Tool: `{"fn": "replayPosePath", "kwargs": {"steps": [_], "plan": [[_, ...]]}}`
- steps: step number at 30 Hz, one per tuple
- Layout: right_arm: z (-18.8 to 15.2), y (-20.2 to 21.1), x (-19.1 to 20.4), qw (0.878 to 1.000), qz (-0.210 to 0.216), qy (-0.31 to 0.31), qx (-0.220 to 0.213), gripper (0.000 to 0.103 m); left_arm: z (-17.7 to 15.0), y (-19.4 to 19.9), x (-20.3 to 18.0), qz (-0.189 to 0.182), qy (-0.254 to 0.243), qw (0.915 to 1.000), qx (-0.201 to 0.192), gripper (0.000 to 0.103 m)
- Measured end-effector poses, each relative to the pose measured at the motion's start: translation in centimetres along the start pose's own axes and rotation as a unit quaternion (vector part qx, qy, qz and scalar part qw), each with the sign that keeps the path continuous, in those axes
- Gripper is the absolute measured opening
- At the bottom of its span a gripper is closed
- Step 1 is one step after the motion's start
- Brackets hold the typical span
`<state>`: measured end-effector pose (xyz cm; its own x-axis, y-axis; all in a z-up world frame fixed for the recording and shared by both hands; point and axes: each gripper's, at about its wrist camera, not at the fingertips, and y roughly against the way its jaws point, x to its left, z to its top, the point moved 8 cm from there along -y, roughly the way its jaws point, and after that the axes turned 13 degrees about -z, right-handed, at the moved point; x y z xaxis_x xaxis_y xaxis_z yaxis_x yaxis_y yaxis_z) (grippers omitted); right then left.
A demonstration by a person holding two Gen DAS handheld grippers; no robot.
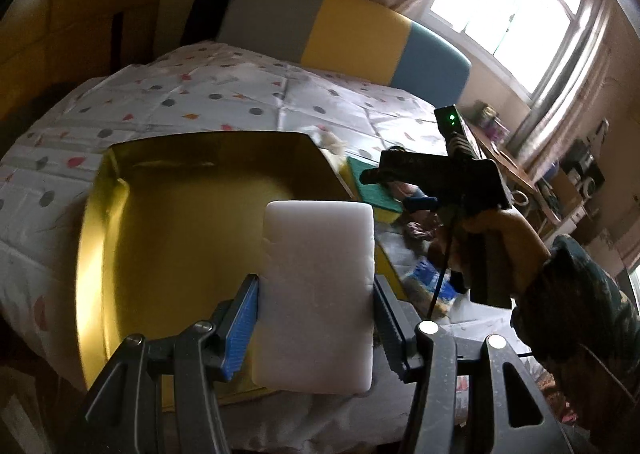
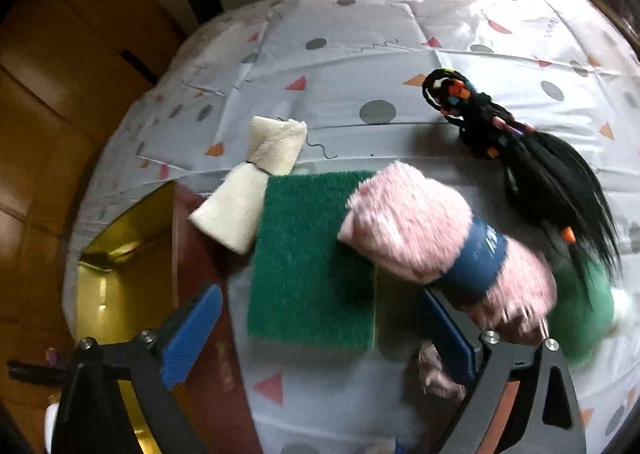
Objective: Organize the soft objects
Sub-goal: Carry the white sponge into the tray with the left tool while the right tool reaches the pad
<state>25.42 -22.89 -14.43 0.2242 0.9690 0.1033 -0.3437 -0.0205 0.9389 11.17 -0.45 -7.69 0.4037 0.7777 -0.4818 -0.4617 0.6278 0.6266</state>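
My left gripper (image 1: 316, 302) is shut on a white foam sponge (image 1: 318, 290) and holds it upright over the near right part of a gold box (image 1: 120, 190). My right gripper (image 2: 320, 330) is open and hovers just above a green scouring sponge (image 2: 308, 254) with a yellow underside. A pink fluffy roll with a blue band (image 2: 432, 242) lies against the sponge's right side, over my right finger. A cream folded cloth (image 2: 256, 182) lies at the sponge's far left corner. A black wig with coloured beads (image 2: 516, 150) lies to the right.
Everything lies on a bed with a white spotted cover (image 2: 400, 34). The gold box's corner (image 2: 116, 254) shows left of the green sponge. A green fluffy item (image 2: 584, 314) lies at the far right. The hand holding the right gripper (image 1: 440, 174) is right of the box.
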Motion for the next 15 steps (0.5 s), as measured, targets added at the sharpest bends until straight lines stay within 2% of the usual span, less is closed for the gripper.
{"fn": "replayPosePath", "kwargs": {"steps": [3,5,7,12,15], "plan": [[0.1,-1.4,0.6,1.000,-0.007,0.015,0.021,0.098,-0.1,0.3,1.0,0.008,0.011,0.9999,-0.002,0.056],[0.2,-2.0,0.9,0.999,-0.019,0.029,0.021,0.089,-0.1,0.2,1.5,0.013,0.015,0.9998,-0.001,0.056],[0.1,-2.6,0.9,0.998,-0.035,0.042,0.022,0.069,0.0,0.1,2.1,0.018,0.021,0.9996,0.000,0.056],[-0.7,-1.0,0.0,0.995,-0.053,0.079,-0.004,0.067,0.2,0.1,2.9,0.029,0.032,0.9991,0.002,0.056],[-2.2,0.7,-0.7,0.994,-0.039,0.100,-0.015,0.067,0.9,-0.2,3.9,0.039,0.042,0.9984,0.001,0.056]]}}
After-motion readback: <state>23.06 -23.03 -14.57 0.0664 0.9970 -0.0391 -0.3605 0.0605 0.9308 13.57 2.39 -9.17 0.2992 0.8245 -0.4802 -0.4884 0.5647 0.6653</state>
